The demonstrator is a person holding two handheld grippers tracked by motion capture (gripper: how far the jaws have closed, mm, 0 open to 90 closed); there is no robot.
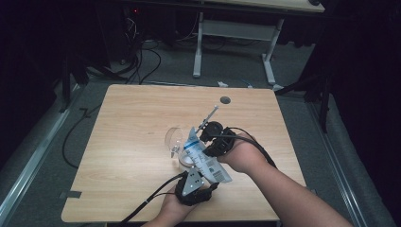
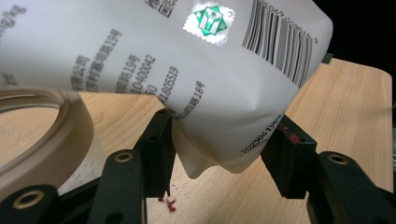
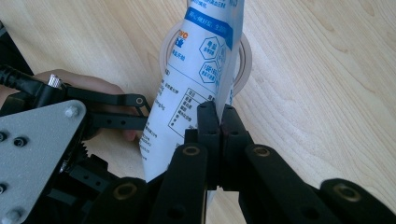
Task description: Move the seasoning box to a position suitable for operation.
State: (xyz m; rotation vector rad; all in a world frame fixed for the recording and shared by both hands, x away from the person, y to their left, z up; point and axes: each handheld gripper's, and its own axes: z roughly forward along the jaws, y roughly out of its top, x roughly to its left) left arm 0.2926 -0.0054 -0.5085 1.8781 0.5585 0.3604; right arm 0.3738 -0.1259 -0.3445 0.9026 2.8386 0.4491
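The right gripper [image 3: 218,122] has its jaws pressed together on the thin edge of one white printed pouch [image 3: 196,84]; the left gripper [image 2: 224,154] grips the pouch's bulging bottom corner between wide-set jaws. The pouch tilts over one clear glass [image 1: 174,138] on the wooden table [image 1: 132,123], hiding most of the glass. Its small print is hard to read, and its top is cut off in both gripper views.

Worktop [image 1: 142,142] lit from above, surroundings near black. High view soft, slightly grainy. Left gripper view: close pouch [image 2: 163,60] blurred, label glare.
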